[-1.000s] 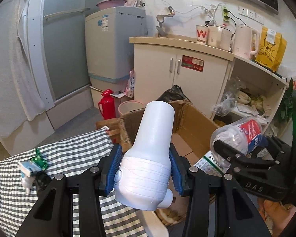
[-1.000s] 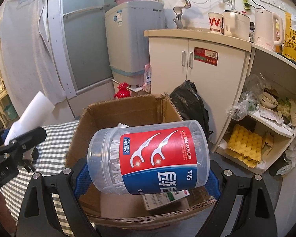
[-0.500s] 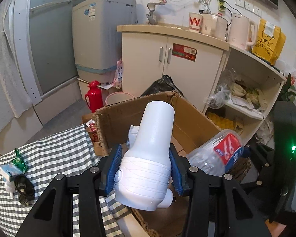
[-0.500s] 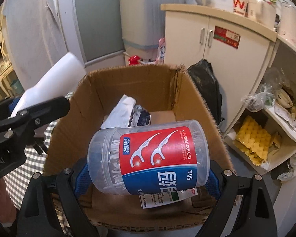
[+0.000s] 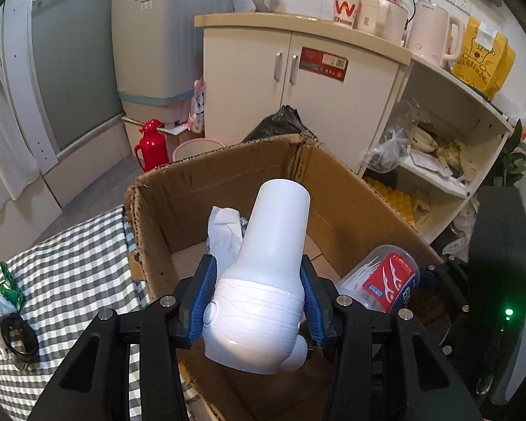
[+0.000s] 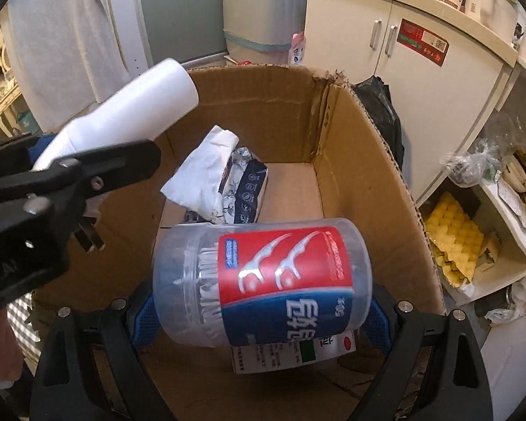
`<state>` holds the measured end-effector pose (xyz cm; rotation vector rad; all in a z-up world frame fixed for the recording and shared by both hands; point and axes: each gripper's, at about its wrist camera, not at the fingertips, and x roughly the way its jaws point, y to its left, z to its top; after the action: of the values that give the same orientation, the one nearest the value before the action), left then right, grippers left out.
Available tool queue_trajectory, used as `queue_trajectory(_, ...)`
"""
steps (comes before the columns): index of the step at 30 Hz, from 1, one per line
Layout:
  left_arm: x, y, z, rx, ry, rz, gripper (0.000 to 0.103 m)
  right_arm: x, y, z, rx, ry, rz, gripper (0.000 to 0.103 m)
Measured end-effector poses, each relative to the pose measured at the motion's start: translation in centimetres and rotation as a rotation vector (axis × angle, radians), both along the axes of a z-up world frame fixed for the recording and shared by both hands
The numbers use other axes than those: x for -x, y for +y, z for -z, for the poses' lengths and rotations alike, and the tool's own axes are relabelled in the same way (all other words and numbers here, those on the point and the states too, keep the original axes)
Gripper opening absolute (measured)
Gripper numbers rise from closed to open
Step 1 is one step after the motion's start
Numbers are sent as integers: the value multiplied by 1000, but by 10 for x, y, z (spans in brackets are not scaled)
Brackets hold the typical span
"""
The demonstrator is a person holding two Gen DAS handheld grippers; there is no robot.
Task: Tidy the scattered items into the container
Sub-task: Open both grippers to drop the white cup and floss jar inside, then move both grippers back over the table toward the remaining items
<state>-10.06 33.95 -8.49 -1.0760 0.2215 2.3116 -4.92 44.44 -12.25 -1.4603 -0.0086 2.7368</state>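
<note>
Grippers carry one item each above the open cardboard box (image 6: 364, 161), so the step in hand is the drop into the container. Nearest in the left wrist view, the left gripper (image 5: 257, 300) pinches the ribbed base of a white plastic appliance (image 5: 266, 263) between its blue pads, the smooth barrel of the thing pointing up and away over the box's near-left corner. A plug with two metal prongs (image 6: 87, 238) hangs under it, seen from the right wrist view. Just beside it, the right gripper (image 6: 259, 312) clamps a clear tub of dental floss picks (image 6: 263, 280) lying on its side, jaws set wide around the tub's ends, red and blue label facing up. The tub hangs inside the box mouth near the front edge, above a printed paper slip (image 6: 291, 354) on the floor of the box. Farther in, toward the back wall, a crumpled white cloth or wrapper and a patterned packet (image 6: 224, 179) already lie on the box bottom.

Next move, as I judge it: lower both a little and release, the tub into the free floor at the box's right side, the appliance toward the left wall, keeping the two apart so they do not knock. Beyond the box, on the checked tablecloth (image 5: 73, 263), a small packet and a dark ring (image 5: 17, 336) near the left edge remain to be collected.
</note>
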Motion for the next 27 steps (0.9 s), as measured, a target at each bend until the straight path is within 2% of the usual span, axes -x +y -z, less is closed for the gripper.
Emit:
queue_trajectory(8, 10, 5, 4, -4, -34, 10, 47, -7, -3, -15, -36, 56, 13, 97)
queue_trajectory(15, 19, 8, 14, 6, -90, 4, 47, -15, -5, -26, -71, 91, 21, 97)
queue_trajectory(21, 18, 7, 13, -4, -95, 2, 48, -34, 2, -60, -81, 240, 89, 100)
queue_trajectory(23, 19, 4, 9, -19, -101, -3, 49, -38, 1, -69, -96, 271, 101, 100)
queue_trajectory(27, 13, -2, -3, -24, -64, -10, 49, -41, 5, -76, -60, 297, 124, 100)
